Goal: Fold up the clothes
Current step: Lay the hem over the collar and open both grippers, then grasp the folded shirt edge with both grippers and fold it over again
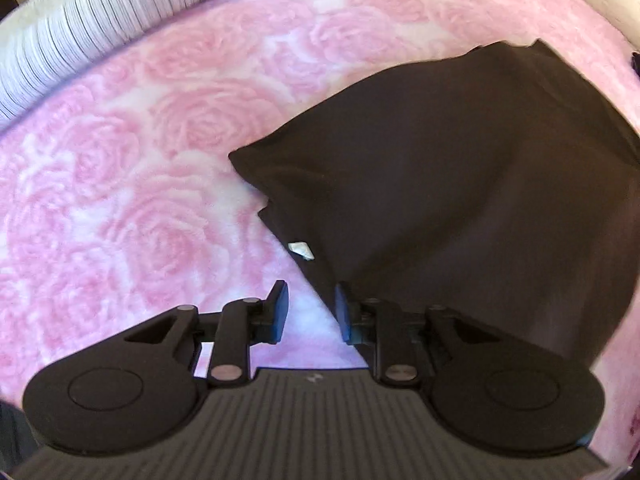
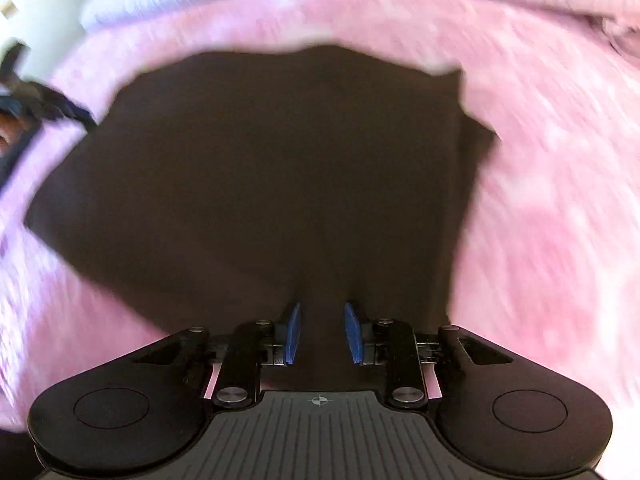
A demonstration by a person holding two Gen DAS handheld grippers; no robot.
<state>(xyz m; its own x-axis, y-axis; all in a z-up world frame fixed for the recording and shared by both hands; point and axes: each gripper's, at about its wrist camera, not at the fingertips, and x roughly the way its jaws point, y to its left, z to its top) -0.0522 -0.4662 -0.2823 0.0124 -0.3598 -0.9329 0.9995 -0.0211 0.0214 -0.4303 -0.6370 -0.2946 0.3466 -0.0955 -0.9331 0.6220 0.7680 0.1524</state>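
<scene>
So, left wrist view: the left gripper has its fingers slightly spread with nothing between them, right at the near edge of the dark garment lying on the pink blanket. Right wrist view: the right gripper hovers over the garment's middle, fingers spread and empty, so it's nearer.

Right wrist view smeared w/ motion blur: pink fleece blanket streaked; dark object at left edge cut off, unidentifiable.
</scene>
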